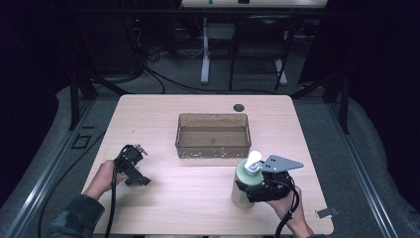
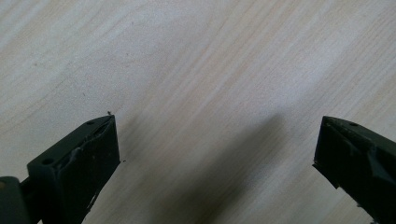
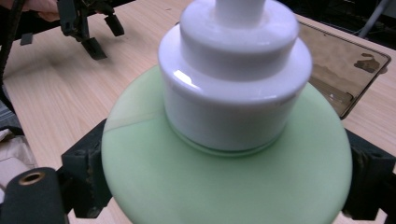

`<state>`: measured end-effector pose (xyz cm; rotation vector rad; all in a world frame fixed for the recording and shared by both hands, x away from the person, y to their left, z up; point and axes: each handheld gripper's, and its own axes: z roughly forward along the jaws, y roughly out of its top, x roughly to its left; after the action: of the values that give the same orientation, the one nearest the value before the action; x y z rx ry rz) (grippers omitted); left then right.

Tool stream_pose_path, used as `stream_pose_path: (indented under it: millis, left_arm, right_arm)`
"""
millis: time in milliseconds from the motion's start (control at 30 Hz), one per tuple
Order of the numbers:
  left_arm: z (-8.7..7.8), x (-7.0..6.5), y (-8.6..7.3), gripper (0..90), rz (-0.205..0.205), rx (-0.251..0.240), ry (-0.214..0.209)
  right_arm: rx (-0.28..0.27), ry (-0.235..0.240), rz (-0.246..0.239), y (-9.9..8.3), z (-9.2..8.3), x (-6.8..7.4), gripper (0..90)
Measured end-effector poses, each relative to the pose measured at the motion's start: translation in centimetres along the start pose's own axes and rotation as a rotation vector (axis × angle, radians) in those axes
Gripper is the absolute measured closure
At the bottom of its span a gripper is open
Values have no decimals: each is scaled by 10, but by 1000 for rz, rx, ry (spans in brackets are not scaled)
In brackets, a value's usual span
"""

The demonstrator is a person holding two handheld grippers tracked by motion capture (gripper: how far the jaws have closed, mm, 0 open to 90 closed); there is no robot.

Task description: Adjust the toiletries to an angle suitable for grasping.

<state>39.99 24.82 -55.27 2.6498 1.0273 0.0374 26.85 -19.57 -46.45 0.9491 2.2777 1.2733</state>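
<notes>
Right gripper (image 1: 246, 187) straddles our green pump bottle (image 3: 224, 163) near the counter's (image 1: 198, 198) front right corner, jaws at its sides; contact unclear. Smooth, rigid plastic, likely slippery; we grip the body, not the white pump (image 3: 236, 70).

1. Your left gripper (image 1: 133, 171): black body, angular frame, small metal fitting at its top end; a black cable trails back past your hand.
2. Its jaws, in the left gripper view: matt black blocks with slanted tips, a small screw hole near each tip, scuffed edges.
3. Your right gripper (image 1: 247, 191): black housing topped by a grey three-cornered plate with small holes; a black cable loops from the rear.
4. Your left sleeve (image 1: 74, 218): dark, mottled fabric.
</notes>
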Motion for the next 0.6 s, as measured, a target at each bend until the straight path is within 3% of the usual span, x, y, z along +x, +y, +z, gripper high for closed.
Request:
stream_pose_path:
  millis: [600]
  left_arm:
    - [0,0,0,1,2,5,4]
  right_arm:
    - [-4,-53,34,1,3,-14,118]
